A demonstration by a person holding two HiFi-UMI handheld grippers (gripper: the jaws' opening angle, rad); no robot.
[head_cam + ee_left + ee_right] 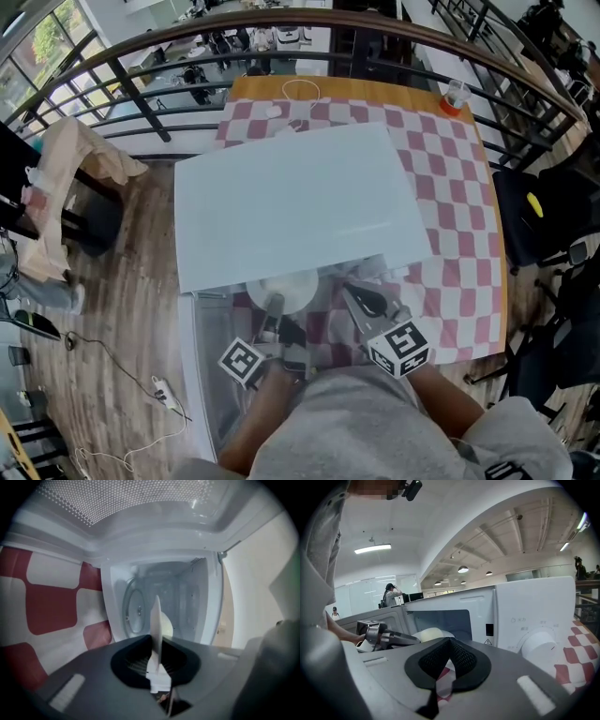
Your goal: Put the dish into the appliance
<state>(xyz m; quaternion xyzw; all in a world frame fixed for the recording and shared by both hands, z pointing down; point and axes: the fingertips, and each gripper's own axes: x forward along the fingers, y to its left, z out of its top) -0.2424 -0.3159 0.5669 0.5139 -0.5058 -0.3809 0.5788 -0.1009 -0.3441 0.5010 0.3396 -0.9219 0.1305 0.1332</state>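
A white microwave [300, 206] stands on a table [272, 89] covered with a red-and-white checked cloth [450, 187], and its door [202, 375] hangs open at the near left corner. The left gripper [275, 305] is clamped on the rim of a thin white dish [286, 289]. In the left gripper view the jaws of the left gripper [157, 667] press on the dish [156, 625] from both sides; it shows edge-on and sticks straight out ahead of them. The dish is at the mouth of the open microwave, right in front of the cavity [178, 597], where a round glass tray [136, 609] shows. Whether its far edge has crossed into the cavity cannot be told. The dotted mesh of the door [140, 508] fills the top of that view. The right gripper [354, 295] hovers just beside the left one, in front of the microwave and above the cloth. In the right gripper view the black pads of the right gripper [447, 656] are pressed together with nothing between them. Beyond them are the front of the microwave [525, 616] with its round dial [539, 643], and to the left the left gripper [393, 638] carrying the dish [429, 633] at the opening. A small bottle with an orange cap [453, 97] stands at the far right corner of the table.
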